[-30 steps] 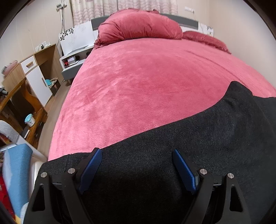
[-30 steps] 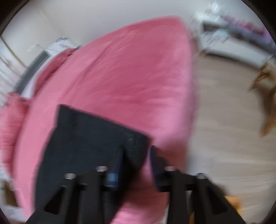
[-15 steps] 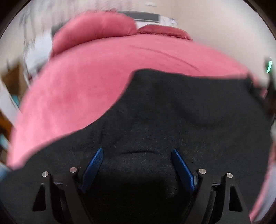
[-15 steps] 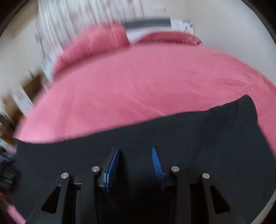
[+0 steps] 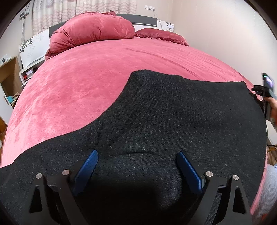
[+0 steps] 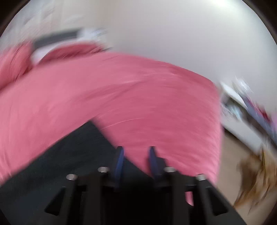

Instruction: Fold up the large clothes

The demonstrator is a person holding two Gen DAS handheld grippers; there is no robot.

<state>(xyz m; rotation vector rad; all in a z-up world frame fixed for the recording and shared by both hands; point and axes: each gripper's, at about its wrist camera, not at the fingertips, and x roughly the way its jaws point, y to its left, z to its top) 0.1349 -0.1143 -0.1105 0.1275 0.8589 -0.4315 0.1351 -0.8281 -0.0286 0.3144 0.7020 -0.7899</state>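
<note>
In a bedroom, a black garment (image 5: pixel 173 121) lies spread across the near part of a bed under a pink plush blanket (image 5: pixel 86 83), its far edge stepped, higher toward the right; nearest the left wrist camera, the left gripper (image 5: pixel 136 159) hovers over the dark cloth with its blue pads (image 5: pixel 86 166) wide apart, the jaws having just been opening, and nothing pinched between them; in the heavily blurred right wrist view, the right gripper (image 6: pixel 135 155) has its narrower jaws, which have just been closing, set over a corner of the garment (image 6: pixel 69 164), the edge of the cloth running between the blue pads (image 6: pixel 119 161), though whether they press on it cannot be told; the same tool appears at the right edge of the left wrist view, carried in a hand (image 5: pixel 273 105) beside the garment's far right corner; beyond the blanket, two pink pillows (image 5: pixel 93 32) rest against a dark headboard (image 5: pixel 142 19), with patterned curtains (image 5: pixel 83 10) behind and a wooden shelf unit (image 5: pixel 8 76) at left
</note>
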